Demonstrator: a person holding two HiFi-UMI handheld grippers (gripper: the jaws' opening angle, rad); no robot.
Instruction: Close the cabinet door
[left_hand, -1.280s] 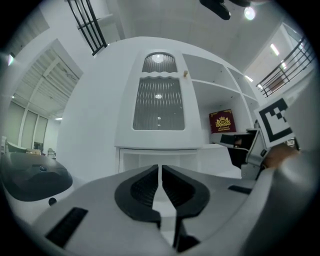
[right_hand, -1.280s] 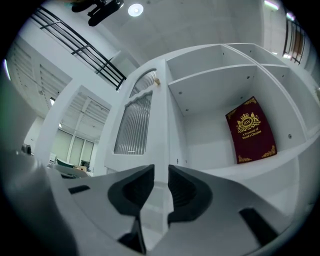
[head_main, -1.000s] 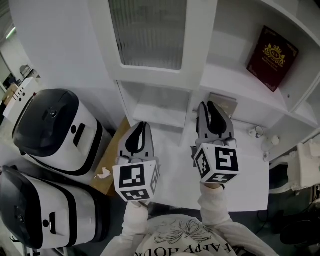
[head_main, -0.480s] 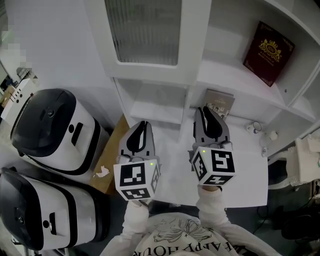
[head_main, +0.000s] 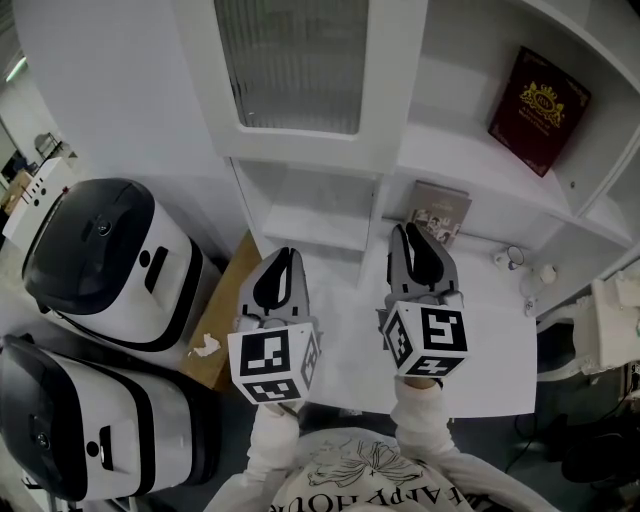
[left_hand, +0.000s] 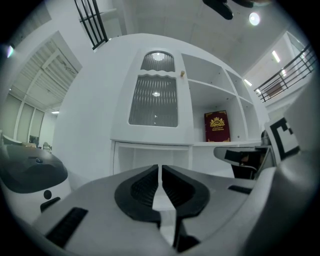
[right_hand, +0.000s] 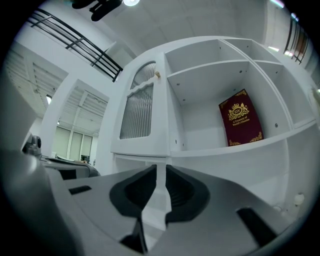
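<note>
White cabinet door (head_main: 300, 150), fitted with a ribbed glass pane, is being shown at the cabinet's upper left, beside open shelves where a dark red book (head_main: 538, 108) is being leaned upright. Both claws are being held over the white worktop (head_main: 500, 345), apart from the door and touching nothing. The left claw (head_main: 284, 255) is being held closed and empty; the right claw (head_main: 410, 232) is being held nearly closed (a thin gap only), also empty.

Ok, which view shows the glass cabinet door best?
The left gripper view: the whole cabinet door faces the camera, arched top and knob included. The head view crops its top; the right gripper view sees it at a slant.
</note>
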